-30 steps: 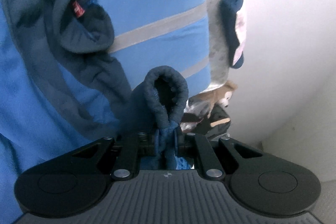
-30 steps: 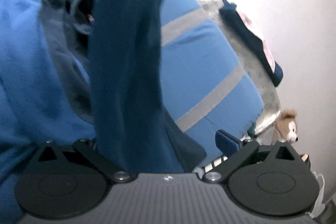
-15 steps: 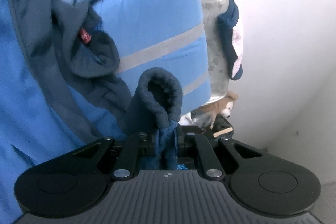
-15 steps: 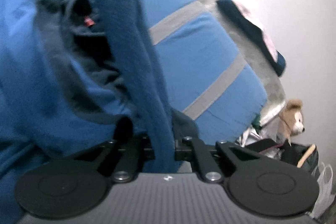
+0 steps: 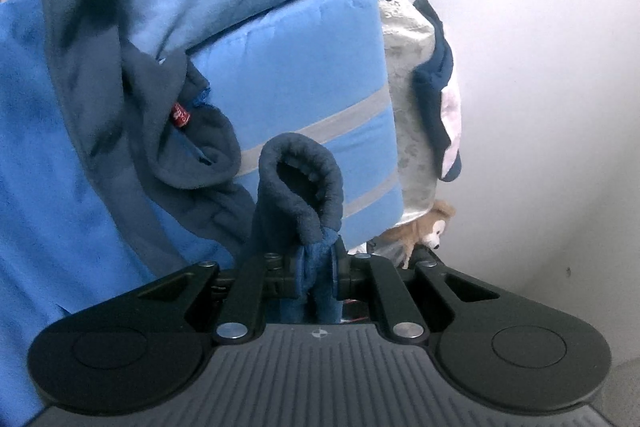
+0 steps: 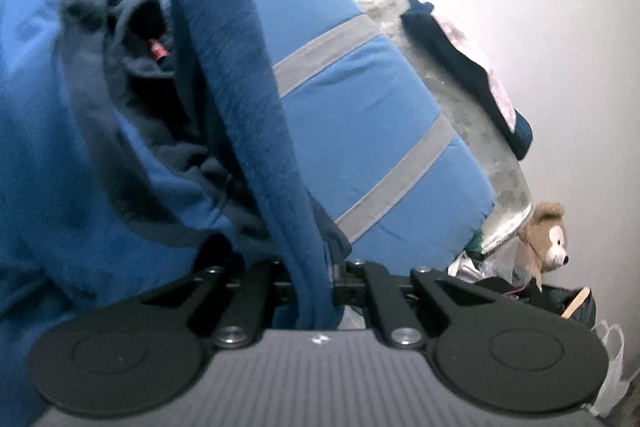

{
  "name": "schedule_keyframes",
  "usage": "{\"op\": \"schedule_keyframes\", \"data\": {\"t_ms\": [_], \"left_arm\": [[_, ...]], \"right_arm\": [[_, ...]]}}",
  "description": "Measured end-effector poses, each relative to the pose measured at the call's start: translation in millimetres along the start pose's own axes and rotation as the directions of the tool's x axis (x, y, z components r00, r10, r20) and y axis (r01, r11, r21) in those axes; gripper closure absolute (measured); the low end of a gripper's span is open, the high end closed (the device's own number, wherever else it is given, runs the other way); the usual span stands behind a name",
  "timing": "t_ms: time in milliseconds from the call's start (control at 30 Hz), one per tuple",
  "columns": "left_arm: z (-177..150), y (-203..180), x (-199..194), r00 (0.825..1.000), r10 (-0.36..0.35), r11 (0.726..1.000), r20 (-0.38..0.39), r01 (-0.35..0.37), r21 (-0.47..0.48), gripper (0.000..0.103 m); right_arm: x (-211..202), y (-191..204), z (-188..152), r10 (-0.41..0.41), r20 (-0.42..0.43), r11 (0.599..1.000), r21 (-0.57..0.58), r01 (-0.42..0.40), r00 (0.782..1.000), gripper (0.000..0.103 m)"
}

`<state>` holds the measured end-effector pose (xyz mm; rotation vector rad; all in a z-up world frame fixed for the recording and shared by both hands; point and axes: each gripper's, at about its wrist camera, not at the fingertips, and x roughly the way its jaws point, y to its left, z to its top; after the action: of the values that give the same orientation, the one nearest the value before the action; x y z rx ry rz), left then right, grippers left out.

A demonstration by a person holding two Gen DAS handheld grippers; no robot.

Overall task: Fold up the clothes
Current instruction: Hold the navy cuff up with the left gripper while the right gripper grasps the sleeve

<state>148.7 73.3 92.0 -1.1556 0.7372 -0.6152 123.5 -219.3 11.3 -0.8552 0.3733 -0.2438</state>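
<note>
In the left wrist view, the left gripper [image 5: 316, 273], at the lower centre of the frame, had its jaws closed on the navy cuff [image 5: 298, 187] of a blue fleece garment [image 5: 48, 187]. The cuff stood up above the jaws as a rolled loop, probably pinched there so the sleeve end could be carried across for a fold. The rest of the garment filled the left half of the frame, its dark collar and small red label [image 5: 180, 115] lying open at centre left.

In the right wrist view, the right gripper [image 6: 314, 285] at lower centre pressed on a long dark blue sleeve [image 6: 240, 75], though its jaws were easing slightly apart. The sleeve rose from the jaws to the top of the frame, apparently stretched taut.

Behind the garment lay stacked blue cushions [image 5: 296, 75] with grey stripes, likely the surface it rested against. A plush toy [image 6: 544, 239] sat at lower right against a white wall [image 6: 540, 7].
</note>
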Motion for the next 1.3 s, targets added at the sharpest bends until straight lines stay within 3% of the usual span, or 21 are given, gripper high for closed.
{"op": "schedule_keyframes", "data": {"t_ms": [433,600,767,933,1067,1167,1233,1300], "left_arm": [[13.0,-2.7,-15.4,0.996,-0.036,0.999,0.078,0.037,-0.001,0.092],[17.7,-3.6,-21.3,0.991,-0.056,0.998,0.120,0.057,-0.005,0.092],[20.5,-2.3,-20.4,0.989,-0.050,0.999,0.138,0.052,-0.009,0.092],[22.4,-2.5,-18.0,0.988,-0.047,0.999,0.145,0.049,-0.010,0.092],[24.3,-3.8,-18.1,0.987,-0.052,0.999,0.153,0.053,-0.003,0.092],[25.2,-3.5,-17.8,0.987,-0.044,0.999,0.157,0.045,0.000,0.092],[24.1,-2.7,-16.0,0.988,-0.030,1.000,0.154,0.030,-0.001,0.092],[22.6,-2.0,-14.0,0.989,-0.014,1.000,0.148,0.014,-0.001,0.092]], "right_arm": [[10.3,1.7,-3.1,0.029,-0.026,0.999,0.027,-0.029,0.999,0.077],[33.5,-24.2,0.5,0.040,-0.037,0.988,0.151,-0.034,0.999,0.073],[64.2,-64.2,14.7,0.134,-0.050,0.948,0.298,-0.113,0.990,0.072],[107.7,-115.8,17.4,0.342,-0.085,0.800,0.548,-0.243,0.936,0.063],[127.1,-133.9,21.0,0.437,-0.108,0.746,0.598,-0.292,0.893,0.060],[141.2,-150.9,23.8,0.522,-0.136,0.659,0.691,-0.296,0.842,0.060],[148.3,-162.4,26.8,0.550,-0.152,0.622,0.731,-0.281,0.822,0.060],[151.5,-169.2,33.0,0.552,-0.176,0.628,0.730,-0.267,0.815,0.060]]}}
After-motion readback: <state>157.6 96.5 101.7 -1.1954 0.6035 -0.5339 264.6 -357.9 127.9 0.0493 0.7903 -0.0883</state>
